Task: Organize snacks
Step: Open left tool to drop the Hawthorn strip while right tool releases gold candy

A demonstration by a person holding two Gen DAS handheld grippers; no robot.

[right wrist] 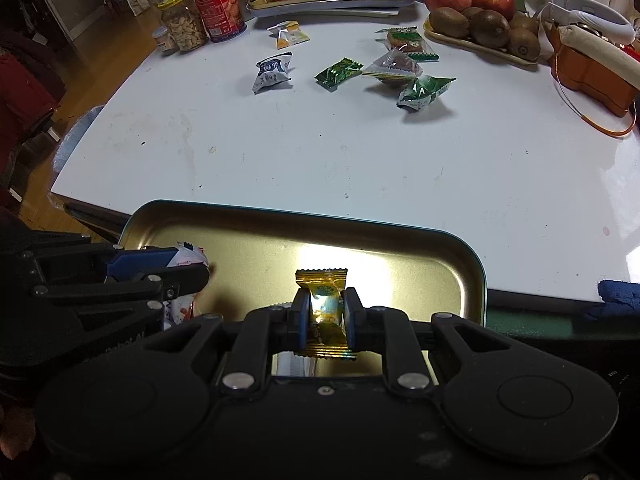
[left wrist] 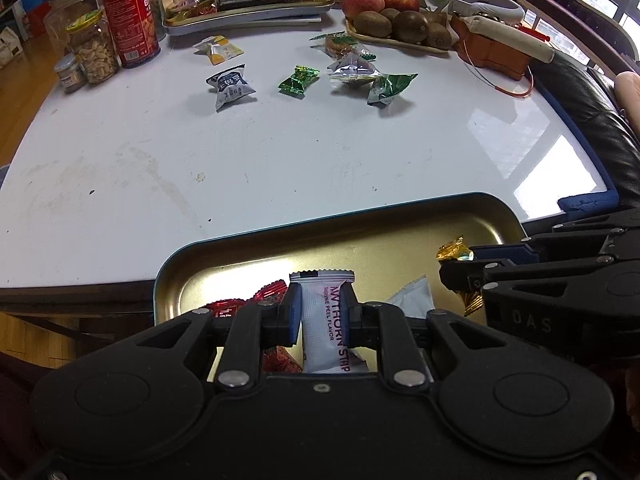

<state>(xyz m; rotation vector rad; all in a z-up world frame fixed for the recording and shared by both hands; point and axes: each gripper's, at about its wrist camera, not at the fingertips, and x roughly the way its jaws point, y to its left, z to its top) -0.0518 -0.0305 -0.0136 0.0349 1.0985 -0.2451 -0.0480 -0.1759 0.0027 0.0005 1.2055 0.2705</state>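
My left gripper [left wrist: 320,314] is shut on a white hawthorn strip packet [left wrist: 326,320] and holds it over the gold tray [left wrist: 400,232] at the table's near edge. A red packet [left wrist: 228,308] and a white packet [left wrist: 414,298] lie in the tray. My right gripper [right wrist: 325,318] is shut on a gold-wrapped candy [right wrist: 326,312] over the same tray [right wrist: 440,248]. The right gripper shows in the left wrist view [left wrist: 460,270], the left gripper in the right wrist view [right wrist: 188,270]. Several loose snacks lie on the white table: a blue-white packet [left wrist: 231,87], a green candy [left wrist: 298,81], a silver packet [left wrist: 352,72].
At the back stand a second tray of snacks [left wrist: 248,12], a red can [left wrist: 130,20], a peanut jar [left wrist: 90,48], a fruit plate with apples and kiwis [left wrist: 396,20] and an orange box [left wrist: 496,48]. A black chair [left wrist: 592,108] is at the right.
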